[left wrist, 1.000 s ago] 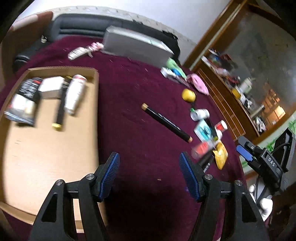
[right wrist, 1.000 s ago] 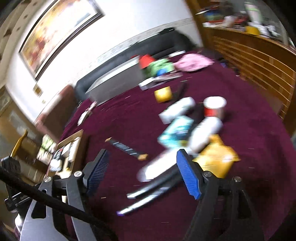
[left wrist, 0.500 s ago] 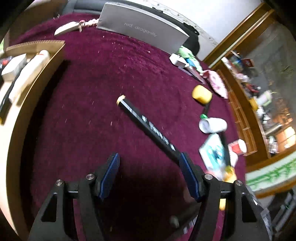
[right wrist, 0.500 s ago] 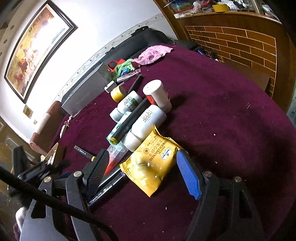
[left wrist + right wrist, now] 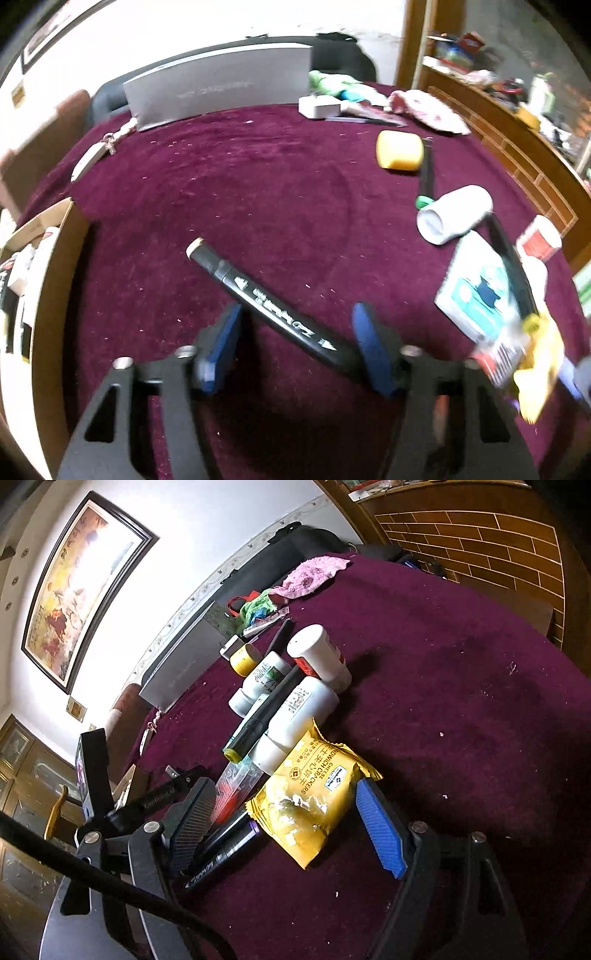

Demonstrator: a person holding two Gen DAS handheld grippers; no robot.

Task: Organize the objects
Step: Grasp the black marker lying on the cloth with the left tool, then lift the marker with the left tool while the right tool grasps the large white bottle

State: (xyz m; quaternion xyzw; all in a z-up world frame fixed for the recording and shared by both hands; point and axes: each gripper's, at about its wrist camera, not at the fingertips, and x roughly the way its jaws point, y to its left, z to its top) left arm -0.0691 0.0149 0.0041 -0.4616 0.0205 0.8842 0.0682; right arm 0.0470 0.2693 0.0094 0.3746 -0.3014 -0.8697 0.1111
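Note:
A black marker (image 5: 266, 302) with a tan cap lies slantwise on the maroon tablecloth (image 5: 258, 192). My left gripper (image 5: 295, 343) is open and straddles the marker's near end without gripping it. My right gripper (image 5: 284, 819) is open around a yellow cracker packet (image 5: 310, 801), with dark markers (image 5: 225, 845) by its left finger. Behind the packet lie white bottles (image 5: 295, 716), a black marker with a yellow cap (image 5: 258, 723) and a red-labelled bottle (image 5: 317, 657). The cardboard box (image 5: 40, 295) with several items stands at the left.
A yellow cylinder (image 5: 399, 149), a white bottle (image 5: 454, 219), a teal-and-white packet (image 5: 476, 291) and a red-labelled bottle (image 5: 537, 243) lie right of the left gripper. A grey box (image 5: 221, 92), pink cloth (image 5: 314, 576) and green cloth (image 5: 258, 605) sit at the table's far side.
My left gripper moved forward and down until the black marker's near end lies between its fingers. My right gripper closed in on the yellow cracker packet.

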